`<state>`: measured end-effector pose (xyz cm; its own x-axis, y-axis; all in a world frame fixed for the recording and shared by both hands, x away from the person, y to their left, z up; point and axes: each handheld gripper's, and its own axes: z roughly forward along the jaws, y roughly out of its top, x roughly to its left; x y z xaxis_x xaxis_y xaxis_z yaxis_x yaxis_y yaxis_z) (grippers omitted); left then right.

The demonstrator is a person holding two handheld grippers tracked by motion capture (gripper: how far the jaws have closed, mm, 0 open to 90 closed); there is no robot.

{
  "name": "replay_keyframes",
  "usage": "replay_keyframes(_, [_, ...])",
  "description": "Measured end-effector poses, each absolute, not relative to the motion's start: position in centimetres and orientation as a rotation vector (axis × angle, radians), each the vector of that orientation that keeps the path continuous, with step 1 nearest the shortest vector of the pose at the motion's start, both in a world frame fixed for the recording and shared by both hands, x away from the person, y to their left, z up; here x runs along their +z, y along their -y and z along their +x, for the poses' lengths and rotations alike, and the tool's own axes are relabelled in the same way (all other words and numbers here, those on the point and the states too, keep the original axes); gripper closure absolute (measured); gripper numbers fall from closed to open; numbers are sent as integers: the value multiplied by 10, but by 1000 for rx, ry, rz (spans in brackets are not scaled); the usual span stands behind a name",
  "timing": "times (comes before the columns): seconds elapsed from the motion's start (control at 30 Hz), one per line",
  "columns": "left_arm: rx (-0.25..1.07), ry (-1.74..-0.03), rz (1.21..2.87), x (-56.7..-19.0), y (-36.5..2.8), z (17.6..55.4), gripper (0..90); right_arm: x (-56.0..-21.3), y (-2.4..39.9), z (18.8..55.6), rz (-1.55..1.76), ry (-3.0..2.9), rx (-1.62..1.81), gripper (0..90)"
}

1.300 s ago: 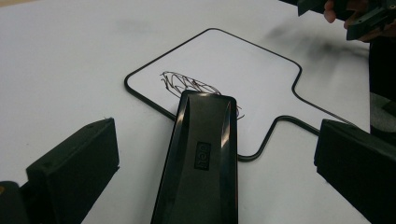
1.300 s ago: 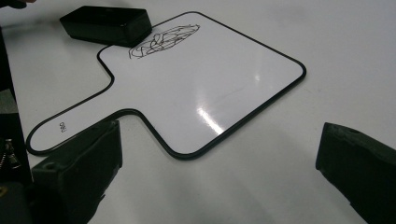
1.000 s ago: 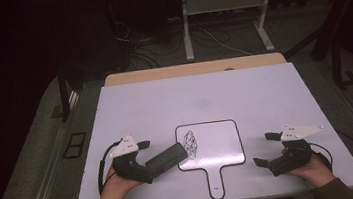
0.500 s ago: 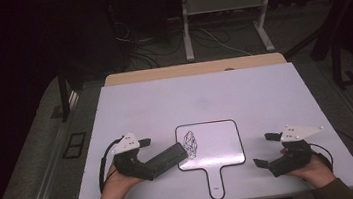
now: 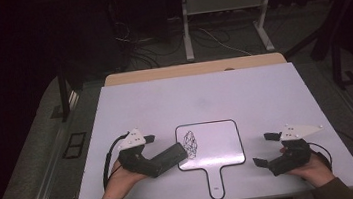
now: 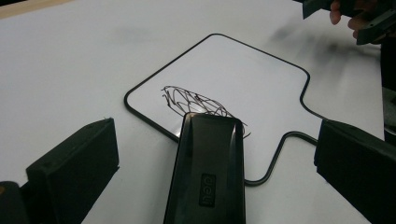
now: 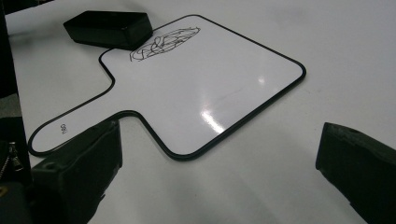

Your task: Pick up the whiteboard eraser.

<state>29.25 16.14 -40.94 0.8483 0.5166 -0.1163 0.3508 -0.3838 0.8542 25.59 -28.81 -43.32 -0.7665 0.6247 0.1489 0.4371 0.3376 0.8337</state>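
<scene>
Fingers [image 6: 79, 163] of the left gripper [image 6: 215, 137] spread wide, clamped on nothing, straddling the black eraser [image 6: 208, 172] with a gap on each side, likely to steer it rather than lift it. Lies flat midway between them, long axis running straight ahead, far end pointing forward, just over the near rim of the paddle-shaped whiteboard [image 6: 243, 79] and touching the scribble [image 6: 194, 100]; seemingly lined up for a wiping stroke. Farther off, beyond the board, right gripper [image 5: 263, 149] held low over the white counter [image 5: 164, 101], likewise wide open and empty, probably ready to steady the board.
</scene>
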Motion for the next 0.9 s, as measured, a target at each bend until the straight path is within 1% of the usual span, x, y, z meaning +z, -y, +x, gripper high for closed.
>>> replay_keyframes(0.33, [199,-642,1991,-406,-155,298,0,-432,290,257,986,-2390,1409,0])
replay_keyframes(0.9, [177,-610,2040,-403,-130,311,0,-432,290,256,991,-2393,1406,0])
